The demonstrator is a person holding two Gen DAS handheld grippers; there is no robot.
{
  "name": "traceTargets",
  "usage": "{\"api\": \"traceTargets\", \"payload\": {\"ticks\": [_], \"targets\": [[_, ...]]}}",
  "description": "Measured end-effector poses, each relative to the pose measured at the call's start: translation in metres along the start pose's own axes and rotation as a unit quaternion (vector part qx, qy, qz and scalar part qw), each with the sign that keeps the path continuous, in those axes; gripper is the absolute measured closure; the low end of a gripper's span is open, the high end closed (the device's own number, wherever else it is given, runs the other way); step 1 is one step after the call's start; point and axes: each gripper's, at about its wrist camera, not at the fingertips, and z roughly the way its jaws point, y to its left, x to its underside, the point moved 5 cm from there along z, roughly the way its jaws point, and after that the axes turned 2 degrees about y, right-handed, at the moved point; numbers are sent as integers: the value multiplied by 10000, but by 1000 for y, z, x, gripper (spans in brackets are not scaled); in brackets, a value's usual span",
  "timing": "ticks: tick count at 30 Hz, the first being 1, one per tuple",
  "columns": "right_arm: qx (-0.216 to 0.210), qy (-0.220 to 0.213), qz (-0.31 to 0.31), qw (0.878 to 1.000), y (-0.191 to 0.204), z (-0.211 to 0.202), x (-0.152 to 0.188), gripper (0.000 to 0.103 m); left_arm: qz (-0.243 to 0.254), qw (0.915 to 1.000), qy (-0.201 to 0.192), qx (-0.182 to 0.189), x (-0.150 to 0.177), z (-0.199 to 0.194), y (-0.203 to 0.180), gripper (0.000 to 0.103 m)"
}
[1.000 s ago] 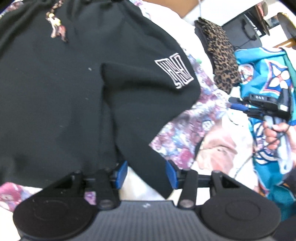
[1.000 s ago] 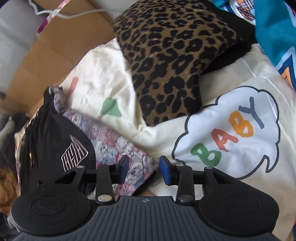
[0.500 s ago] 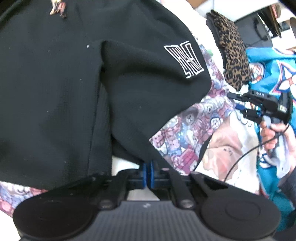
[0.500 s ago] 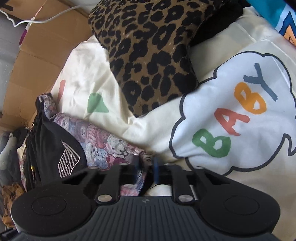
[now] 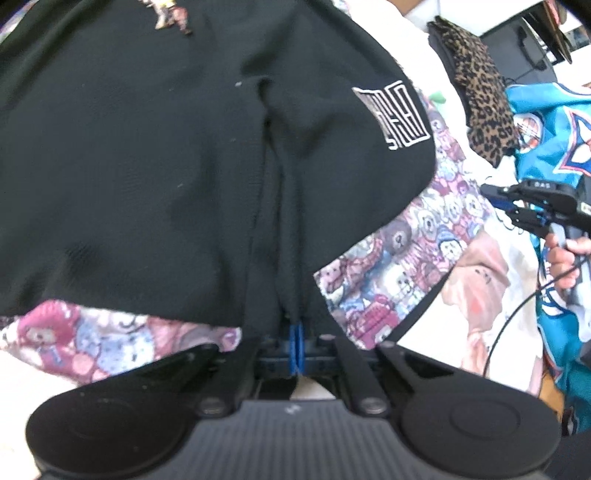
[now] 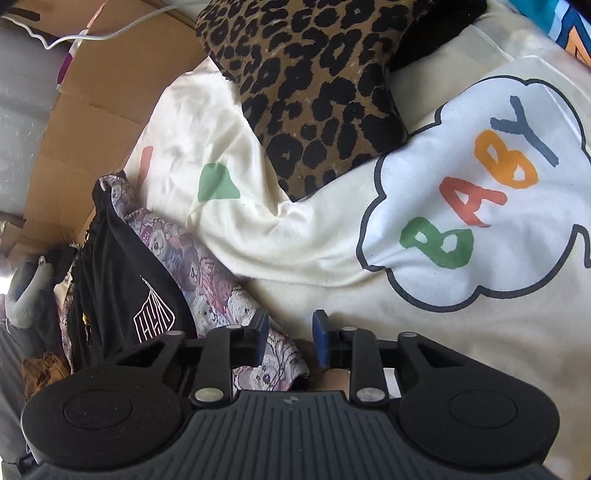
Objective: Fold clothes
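Black shorts (image 5: pixel 147 166) with a white logo (image 5: pixel 395 114) lie spread over a bear-print cloth (image 5: pixel 406 251). My left gripper (image 5: pixel 296 339) is shut on the shorts' near hem, between the two legs. In the right wrist view the same black shorts (image 6: pixel 122 280) and the bear-print cloth (image 6: pixel 199 273) lie at the left. My right gripper (image 6: pixel 290 332) is open and empty, its jaws just above the bear-print cloth's edge and the cream sheet (image 6: pixel 480 332). It also shows in the left wrist view (image 5: pixel 506 206), held by a hand at the right.
A leopard-print garment (image 6: pixel 314 85) lies on the cream "BABY" sheet beyond my right gripper. A teal patterned garment (image 5: pixel 546 140) sits at the right. Brown cardboard (image 6: pixel 92 110) and a white cable (image 6: pixel 110 33) are at the far left.
My left gripper closed on the shorts' hem a second ago and now stays shut, pulling the fabric into a ridge. My right gripper closed half a second ago and has opened again.
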Motion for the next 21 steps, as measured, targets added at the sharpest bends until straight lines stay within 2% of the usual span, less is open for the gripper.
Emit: {"api": "traceTargets", "payload": {"ticks": [9, 10, 12, 13, 14, 16, 17, 18, 21], "targets": [[47, 436, -263, 9987, 7, 17, 14, 72, 146, 9999, 71, -35, -3, -3, 1, 102], [54, 455, -335, 9984, 9, 18, 16, 77, 147, 9998, 81, -58, -2, -4, 2, 102], [175, 439, -622, 9969, 15, 16, 17, 100, 134, 9998, 116, -41, -4, -2, -1, 100], [217, 406, -746, 9962, 18, 13, 18, 100, 94, 9999, 136, -8, -5, -2, -2, 99], [243, 335, -848, 9955, 21, 10, 18, 100, 44, 9999, 152, 30, -7, -2, -3, 93], [316, 189, -1080, 9935, 27, 0, 19, 100, -96, 9997, 123, 212, -8, -4, -3, 72], [357, 139, -1178, 9923, 29, -4, 20, 100, -160, 9994, 105, 302, -9, -3, -5, 58], [372, 121, -1238, 9915, 30, -7, 21, 100, -220, 9990, 88, 389, -10, -2, -7, 51], [373, 154, -1304, 9906, 31, -8, 26, 100, -110, 9991, 219, 339, -11, 10, -17, 50]]}}
